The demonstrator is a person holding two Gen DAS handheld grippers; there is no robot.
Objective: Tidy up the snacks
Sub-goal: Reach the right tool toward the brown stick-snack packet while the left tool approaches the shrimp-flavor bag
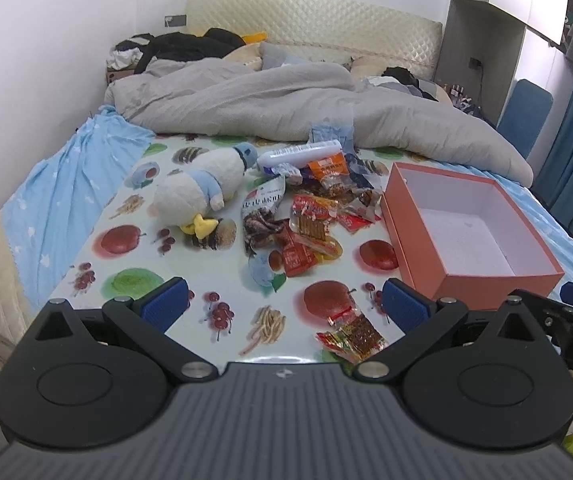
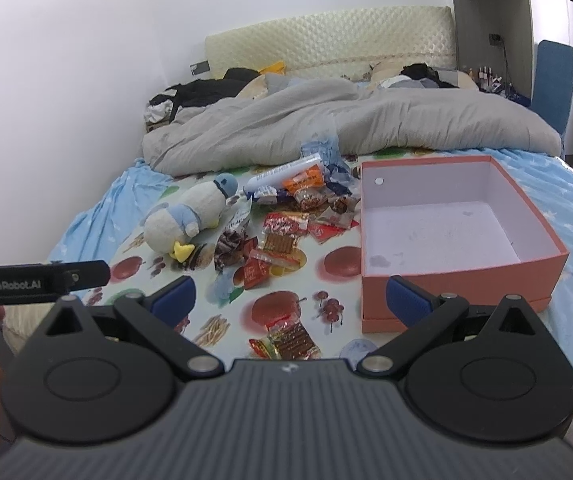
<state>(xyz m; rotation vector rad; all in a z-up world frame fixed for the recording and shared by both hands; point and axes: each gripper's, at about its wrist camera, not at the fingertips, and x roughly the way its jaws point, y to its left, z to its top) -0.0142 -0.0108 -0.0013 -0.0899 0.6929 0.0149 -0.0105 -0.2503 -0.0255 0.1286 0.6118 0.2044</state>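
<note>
A heap of snack packets (image 1: 306, 208) (image 2: 286, 224) lies mid-mat on a fruit-printed mat (image 1: 134, 280) (image 2: 286, 304) spread over the bed. One red packet of brown sticks (image 1: 352, 334) (image 2: 286, 340) lies apart, closest to me. An open pink box (image 1: 466, 224) (image 2: 450, 220) with a white, empty inside stands right of the heap. My left gripper (image 1: 286, 306) hovers open over the mat's near edge, holding nothing. My right gripper (image 2: 290, 300) is open too, its right blue pad (image 2: 408, 300) in front of the box's near wall.
A white plush duck (image 1: 202, 188) (image 2: 190, 216) lies left of the heap. A white tube (image 1: 302, 152) (image 2: 286, 174) and crumpled blue wrappers sit behind it. A grey quilt (image 1: 286, 100) (image 2: 326, 120) covers the bed's far half. Wall left, blue chair (image 1: 524, 112) and shelves right.
</note>
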